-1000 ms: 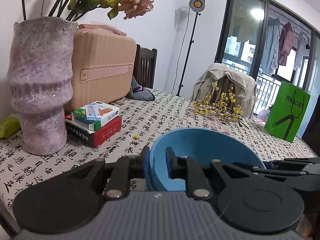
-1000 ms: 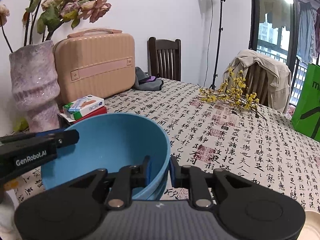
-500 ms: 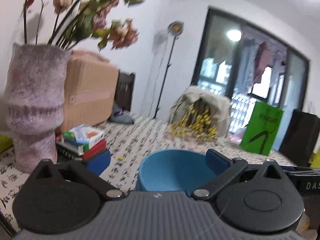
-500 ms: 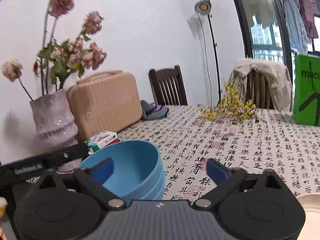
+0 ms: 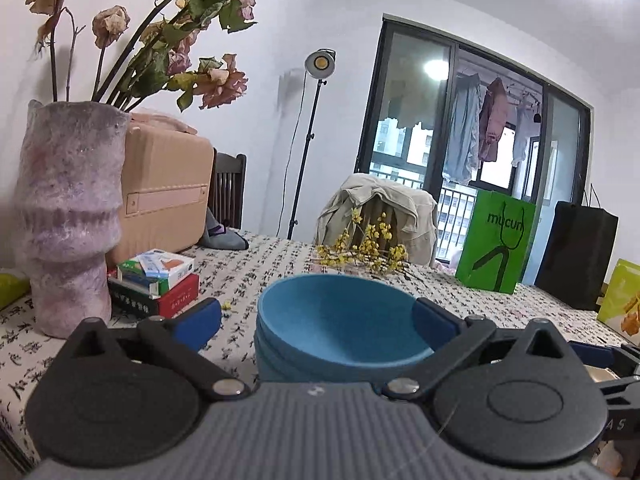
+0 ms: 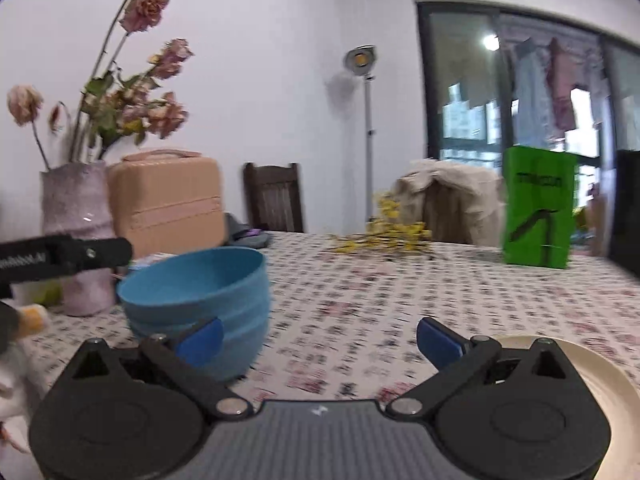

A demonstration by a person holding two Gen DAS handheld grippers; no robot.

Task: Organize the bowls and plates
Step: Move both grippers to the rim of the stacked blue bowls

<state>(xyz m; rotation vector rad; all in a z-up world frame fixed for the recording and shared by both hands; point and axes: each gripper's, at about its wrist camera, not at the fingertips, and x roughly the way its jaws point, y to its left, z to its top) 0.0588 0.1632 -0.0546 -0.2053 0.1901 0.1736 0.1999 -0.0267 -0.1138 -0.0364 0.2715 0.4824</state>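
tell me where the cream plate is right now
The cream plate lies on the patterned tablecloth at the lower right of the right wrist view, partly hidden behind the right gripper, well right of the stacked blue bowls.

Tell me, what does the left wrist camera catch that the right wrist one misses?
Left only: the red box under small cartons beside the vase, and a black bag right of the green one.
Right only: a cream plate at the lower right, behind the open right claw.
Both: the stacked blue bowls, the green bag, the yellow flowers.
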